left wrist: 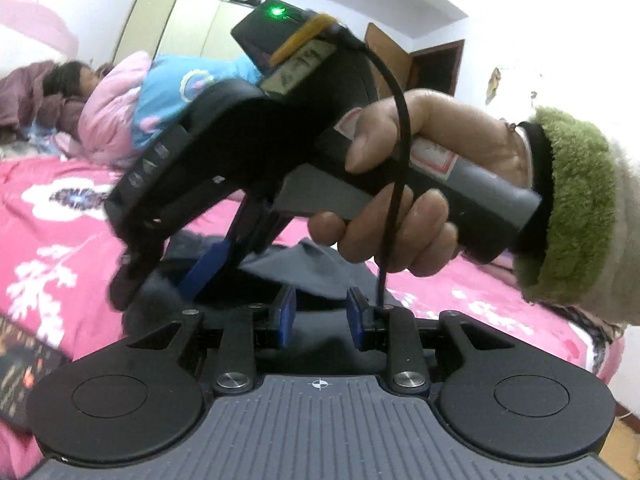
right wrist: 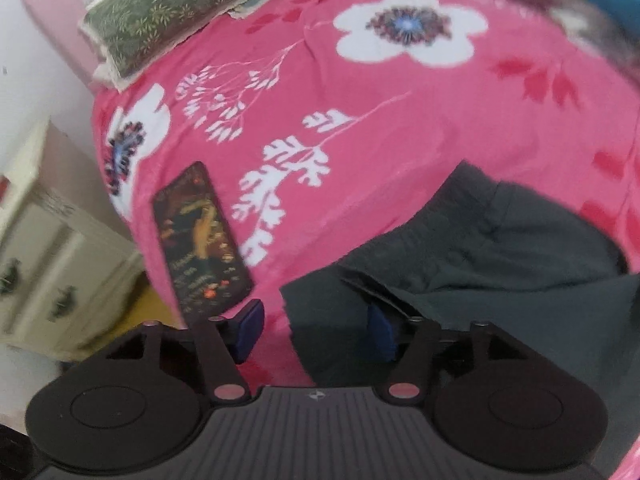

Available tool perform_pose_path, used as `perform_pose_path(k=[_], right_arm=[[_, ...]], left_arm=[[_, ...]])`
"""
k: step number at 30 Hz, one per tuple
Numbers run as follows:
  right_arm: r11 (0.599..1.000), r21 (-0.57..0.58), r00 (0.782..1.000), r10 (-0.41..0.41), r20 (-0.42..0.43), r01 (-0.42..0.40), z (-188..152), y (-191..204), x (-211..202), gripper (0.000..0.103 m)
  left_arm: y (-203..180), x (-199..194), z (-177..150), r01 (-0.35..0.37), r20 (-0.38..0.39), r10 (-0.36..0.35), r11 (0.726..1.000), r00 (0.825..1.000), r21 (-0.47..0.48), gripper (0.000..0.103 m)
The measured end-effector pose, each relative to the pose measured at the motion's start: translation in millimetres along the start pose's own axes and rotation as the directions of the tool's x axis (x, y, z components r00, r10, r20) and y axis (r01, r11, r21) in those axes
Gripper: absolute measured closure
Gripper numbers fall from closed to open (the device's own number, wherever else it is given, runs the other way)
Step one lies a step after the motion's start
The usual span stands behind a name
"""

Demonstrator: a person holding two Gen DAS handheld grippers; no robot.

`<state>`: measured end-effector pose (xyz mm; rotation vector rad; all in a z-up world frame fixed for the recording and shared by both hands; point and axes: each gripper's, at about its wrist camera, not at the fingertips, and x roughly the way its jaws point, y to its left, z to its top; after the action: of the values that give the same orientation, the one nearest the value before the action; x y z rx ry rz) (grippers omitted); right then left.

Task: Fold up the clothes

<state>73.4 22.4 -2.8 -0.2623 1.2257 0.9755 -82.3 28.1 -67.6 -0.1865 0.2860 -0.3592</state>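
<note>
A dark grey garment (right wrist: 500, 256) lies on the pink flowered blanket (right wrist: 400, 128); in the left wrist view the garment (left wrist: 308, 268) shows under the other gripper. My right gripper (right wrist: 316, 332) stands open, pointing steeply down, with the garment's left edge between its blue pads (right wrist: 250, 330) and not pressed. A hand in a green fuzzy sleeve (left wrist: 576, 208) holds the right gripper (left wrist: 168, 280) over the garment. My left gripper (left wrist: 320, 314) has its blue pads (left wrist: 286, 316) a narrow gap apart. Dark cloth fills that gap; whether it is pinched is unclear.
A phone with a dark picture (right wrist: 202, 240) lies on the blanket left of the garment, near the bed's edge. A green patterned pillow (right wrist: 180, 12) sits at the far corner, a white drawer cabinet (right wrist: 52, 264) beside the bed. A person lies under a pink and blue quilt (left wrist: 132, 112).
</note>
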Motion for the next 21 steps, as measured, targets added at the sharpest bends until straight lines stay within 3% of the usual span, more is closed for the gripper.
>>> perform_pose_path(k=[3, 6, 8, 11, 14, 18, 21], right_arm=[[0.997, 0.054, 0.998, 0.056, 0.007, -0.057, 3.1, -9.3, -11.1, 0.041], [0.988, 0.085, 0.989, 0.12, 0.084, -0.128, 0.9, -20.5, -39.4, 0.041], [0.982, 0.109, 0.973, 0.135, 0.186, -0.157, -12.0, -34.3, -70.5, 0.041], [0.97, 0.138, 0.929, 0.145, 0.339, -0.202, -32.2, -55.6, -118.0, 0.041], [0.949, 0.254, 0.899, 0.063, 0.434, -0.189, -63.6, -92.3, -148.0, 0.041], [0.894, 0.422, 0.911, -0.039, 0.411, -0.152, -98.6, -137.3, -136.9, 0.041], [0.862, 0.492, 0.915, -0.094, 0.393, -0.123, -106.9, -163.6, -115.3, 0.041]], left_arm=[[2.2, 17.2, -2.3, -0.038, -0.076, 0.039, 0.999, 0.996, 0.018, 0.075], [12.0, 33.8, -9.3, -0.072, -0.181, 0.069, 0.997, 0.981, -0.006, 0.075], [18.1, 36.6, -13.3, -0.085, -0.22, 0.075, 0.996, 0.973, -0.035, 0.075], [25.3, 34.9, -16.2, -0.089, -0.238, 0.071, 0.994, 0.969, -0.065, 0.075], [31.2, 33.5, -18.9, -0.094, -0.25, 0.069, 0.992, 0.966, -0.09, 0.075], [32.3, 36.1, -16.1, -0.102, -0.252, 0.073, 0.989, 0.965, -0.107, 0.075], [30.6, 37.5, -17.4, -0.11, -0.25, 0.082, 0.989, 0.965, -0.098, 0.075]])
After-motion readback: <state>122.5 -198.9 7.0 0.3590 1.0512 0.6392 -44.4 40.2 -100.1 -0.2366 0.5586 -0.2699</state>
